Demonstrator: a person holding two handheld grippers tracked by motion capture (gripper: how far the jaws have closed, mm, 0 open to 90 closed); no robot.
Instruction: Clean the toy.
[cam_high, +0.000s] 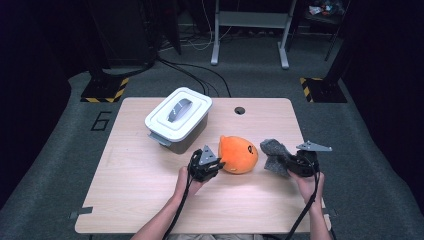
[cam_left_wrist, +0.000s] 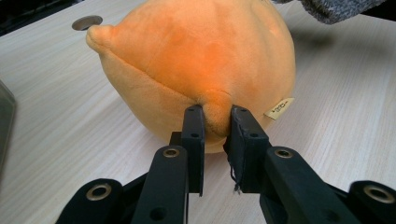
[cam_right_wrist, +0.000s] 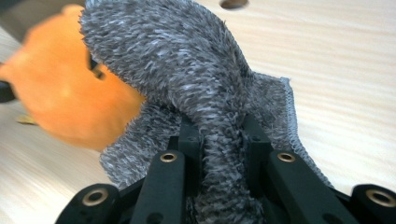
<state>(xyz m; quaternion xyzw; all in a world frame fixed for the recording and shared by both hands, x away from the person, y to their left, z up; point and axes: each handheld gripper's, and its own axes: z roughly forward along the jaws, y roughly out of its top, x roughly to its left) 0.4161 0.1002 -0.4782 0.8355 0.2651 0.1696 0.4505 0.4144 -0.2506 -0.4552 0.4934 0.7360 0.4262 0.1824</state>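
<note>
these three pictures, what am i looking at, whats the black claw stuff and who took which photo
A person sits at a wooden table holding a hand-held clamp tool in each hand. The high view looks down from above. The other two come from cameras riding on the clamps, looking along their black jaws. The left gripper pinches a fold of an orange plush toy. The right gripper is shut on a grey fuzzy cloth, bunched up between its jaws. A white lidded box also stands on the table, behind the toy.
</note>
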